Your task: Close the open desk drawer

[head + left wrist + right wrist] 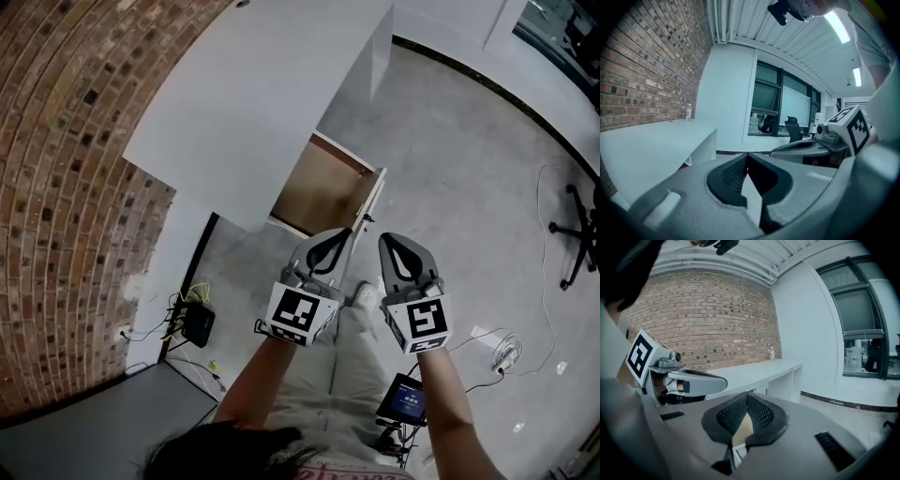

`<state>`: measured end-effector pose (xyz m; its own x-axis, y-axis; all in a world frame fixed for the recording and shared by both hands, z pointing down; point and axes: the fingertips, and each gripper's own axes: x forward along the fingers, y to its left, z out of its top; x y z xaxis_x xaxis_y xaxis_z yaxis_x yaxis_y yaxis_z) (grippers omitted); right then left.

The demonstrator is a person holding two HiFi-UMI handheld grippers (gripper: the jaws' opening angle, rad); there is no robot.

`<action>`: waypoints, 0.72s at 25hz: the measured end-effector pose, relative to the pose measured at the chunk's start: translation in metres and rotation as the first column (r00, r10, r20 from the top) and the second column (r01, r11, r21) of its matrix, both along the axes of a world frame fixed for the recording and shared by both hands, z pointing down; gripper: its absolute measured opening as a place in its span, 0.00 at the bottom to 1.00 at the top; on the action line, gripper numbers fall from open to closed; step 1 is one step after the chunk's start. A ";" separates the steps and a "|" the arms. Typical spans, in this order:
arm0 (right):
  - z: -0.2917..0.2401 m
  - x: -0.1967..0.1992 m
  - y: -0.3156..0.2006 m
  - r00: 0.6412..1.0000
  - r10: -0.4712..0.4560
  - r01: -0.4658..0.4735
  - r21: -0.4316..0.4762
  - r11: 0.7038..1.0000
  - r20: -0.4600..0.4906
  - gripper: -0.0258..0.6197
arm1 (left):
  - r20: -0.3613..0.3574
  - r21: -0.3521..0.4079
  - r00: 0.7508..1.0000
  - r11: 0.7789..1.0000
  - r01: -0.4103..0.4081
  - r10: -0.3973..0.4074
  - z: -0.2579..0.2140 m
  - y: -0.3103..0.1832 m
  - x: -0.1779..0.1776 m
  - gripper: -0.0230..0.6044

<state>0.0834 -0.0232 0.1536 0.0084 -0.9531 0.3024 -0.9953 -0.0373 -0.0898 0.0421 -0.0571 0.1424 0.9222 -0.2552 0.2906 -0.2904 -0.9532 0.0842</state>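
Open drawer (323, 187), drawn out from under the front edge of the white desk (253, 103), its brown inside exposed and its white front panel (372, 202) farthest from the desk. Just beyond that panel the person holds the left gripper (345, 234) and the right gripper (386, 240) side by side, each clenched tip to tip on nothing; whether either touches the panel cannot be told. The person's shoe (366, 295) rests on the floor (450, 159) beyond the grippers. A brick wall (66, 187) runs behind the desk. A black box with cables (197, 323) lies under the desk's end; a chair base (577, 234) and a coiled white cable (506, 352) lie well apart from it.
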 end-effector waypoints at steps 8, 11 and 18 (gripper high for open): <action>0.077 0.005 -0.011 1.000 0.019 -0.018 -0.039 0.999 0.020 0.06 | 0.047 -0.023 0.998 0.999 -0.045 0.047 0.068 -0.004 0.013 0.05; 0.118 0.005 -0.015 0.997 0.041 -0.034 -0.097 0.995 0.065 0.06 | 0.063 -0.040 0.997 0.998 -0.045 0.047 0.097 -0.009 0.013 0.05; 0.191 0.002 -0.019 0.983 0.095 -0.071 -0.151 0.986 0.156 0.06 | 0.084 -0.067 0.996 0.997 -0.037 0.043 0.151 -0.016 0.007 0.05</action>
